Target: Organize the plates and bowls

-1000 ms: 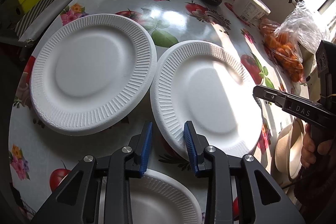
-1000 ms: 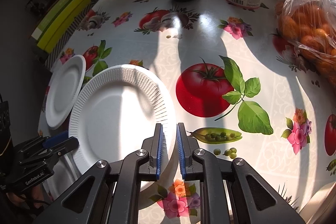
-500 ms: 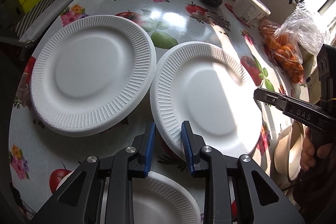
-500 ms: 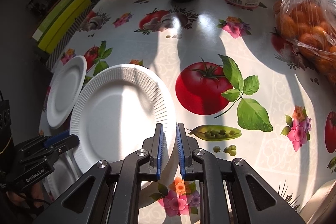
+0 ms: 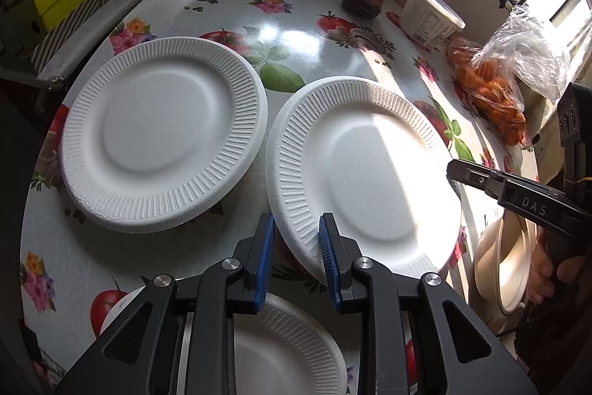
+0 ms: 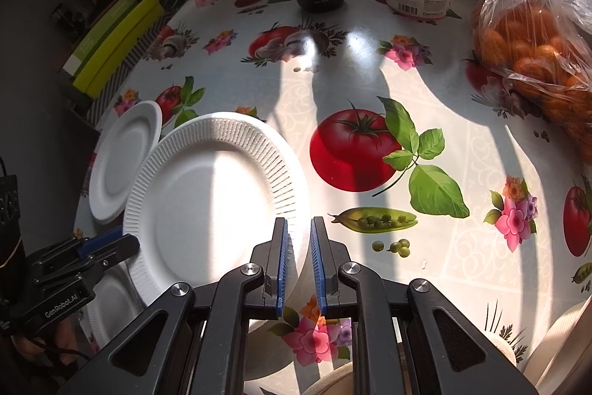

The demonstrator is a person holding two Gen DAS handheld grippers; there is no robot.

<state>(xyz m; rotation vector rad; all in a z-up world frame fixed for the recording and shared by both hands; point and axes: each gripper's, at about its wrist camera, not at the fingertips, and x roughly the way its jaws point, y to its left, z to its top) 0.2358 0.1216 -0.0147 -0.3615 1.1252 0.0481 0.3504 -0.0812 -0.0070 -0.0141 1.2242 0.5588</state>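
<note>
Two grippers bracket one white ribbed foam plate [image 5: 364, 169] on the round table with the fruit-and-flower oilcloth [image 6: 370, 69]. In the left wrist view the plate fills the centre right of the frame, its near-left rim raised off the cloth and passing between the blue pads of the left gripper [image 5: 296, 232] at lower centre. The jaws have just been closing around that rim; whether the pads press on it I cannot tell, as a gap shows beside the left pad. The right gripper [image 5: 453, 171] enters from the right edge of that frame, its black tip at the plate's far-right rim.

In the right wrist view the same plate sits at centre left, its right rim running between the right gripper's blue pads at lower centre; the jaws are drawn in as far as they go, clamped on the rim.

A second white ribbed foam plate [image 5: 162, 132] lies flat at centre left of the left wrist view, just beside the held one, rims nearly touching. A third white foam plate [image 5: 288, 350] shows at the bottom, partly under the left gripper.

Beige bowls [image 5: 499, 265] show at the right edge of the left wrist view, behind the right gripper.
</note>
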